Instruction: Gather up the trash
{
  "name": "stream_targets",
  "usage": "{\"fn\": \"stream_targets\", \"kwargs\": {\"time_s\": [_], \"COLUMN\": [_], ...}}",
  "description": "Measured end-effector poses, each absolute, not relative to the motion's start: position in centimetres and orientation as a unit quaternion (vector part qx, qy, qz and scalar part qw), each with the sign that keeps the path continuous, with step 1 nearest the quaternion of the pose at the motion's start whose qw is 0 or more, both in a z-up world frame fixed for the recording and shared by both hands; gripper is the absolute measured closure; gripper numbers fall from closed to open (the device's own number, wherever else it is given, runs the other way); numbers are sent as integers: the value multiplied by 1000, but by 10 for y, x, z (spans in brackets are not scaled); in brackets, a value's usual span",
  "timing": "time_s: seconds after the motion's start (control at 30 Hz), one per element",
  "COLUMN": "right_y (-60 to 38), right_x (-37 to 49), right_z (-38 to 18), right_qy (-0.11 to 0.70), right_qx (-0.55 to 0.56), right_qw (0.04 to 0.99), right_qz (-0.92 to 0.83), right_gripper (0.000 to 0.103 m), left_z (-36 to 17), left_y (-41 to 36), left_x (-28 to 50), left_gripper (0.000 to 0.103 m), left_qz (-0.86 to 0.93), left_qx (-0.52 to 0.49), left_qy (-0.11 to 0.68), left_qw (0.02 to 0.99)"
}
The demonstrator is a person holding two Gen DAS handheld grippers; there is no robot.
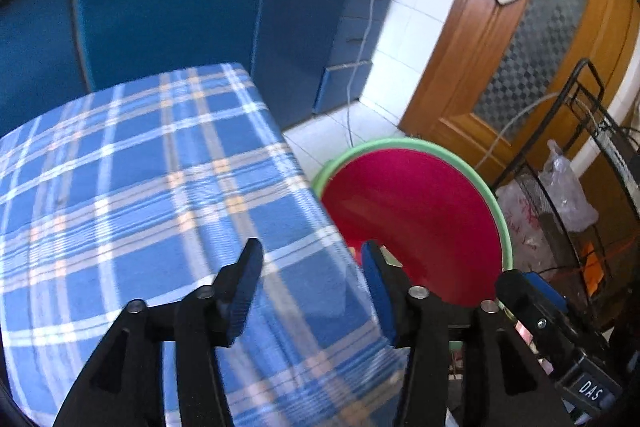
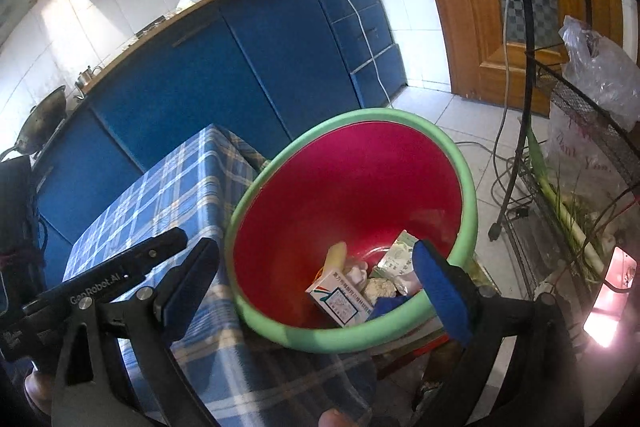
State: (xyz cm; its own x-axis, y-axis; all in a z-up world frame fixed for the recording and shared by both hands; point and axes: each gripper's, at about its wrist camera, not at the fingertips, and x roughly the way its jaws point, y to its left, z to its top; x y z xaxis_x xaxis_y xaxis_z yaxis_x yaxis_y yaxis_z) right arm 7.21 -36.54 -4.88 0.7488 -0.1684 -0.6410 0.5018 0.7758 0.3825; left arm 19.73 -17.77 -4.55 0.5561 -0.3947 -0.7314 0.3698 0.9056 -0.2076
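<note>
Both empty: left gripper [image 1: 310, 267] parted over tablecloth [image 1: 140, 187], right gripper [image 2: 316, 279] parted above trash-filled bin [image 2: 400, 119].

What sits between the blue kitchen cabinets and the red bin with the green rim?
The table with the blue plaid cloth stands between the cabinets and the bin, as the right wrist view shows.

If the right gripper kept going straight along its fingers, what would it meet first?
Probably the bin's near green rim, or just past it the trash inside, likely the small carton. The right gripper is open and empty; depth is unclear.
</note>
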Motion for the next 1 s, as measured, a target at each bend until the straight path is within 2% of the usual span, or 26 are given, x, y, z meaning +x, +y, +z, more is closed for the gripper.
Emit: {"fn": "stream_targets", "kwargs": {"time_s": [0.17, 0.4, 1.0], "right_y": [-349, -318, -251], "right_x": [63, 44, 3], "right_z": [-34, -13, 9], "right_qy": [293, 286, 298], "right_qx": [268, 238, 161], "right_qw": [900, 910, 921], "right_qz": [-180, -181, -192], "right_gripper": [7, 6, 4], "left_z": [-28, -4, 13], "left_y": [-157, -129, -82], "left_x": [182, 148, 84], "left_gripper": [32, 24, 24], "left_qz": [-201, -178, -149], "left_qx": [-12, 5, 1], "left_qy": [400, 388, 377], "left_qw": [894, 904, 914]}}
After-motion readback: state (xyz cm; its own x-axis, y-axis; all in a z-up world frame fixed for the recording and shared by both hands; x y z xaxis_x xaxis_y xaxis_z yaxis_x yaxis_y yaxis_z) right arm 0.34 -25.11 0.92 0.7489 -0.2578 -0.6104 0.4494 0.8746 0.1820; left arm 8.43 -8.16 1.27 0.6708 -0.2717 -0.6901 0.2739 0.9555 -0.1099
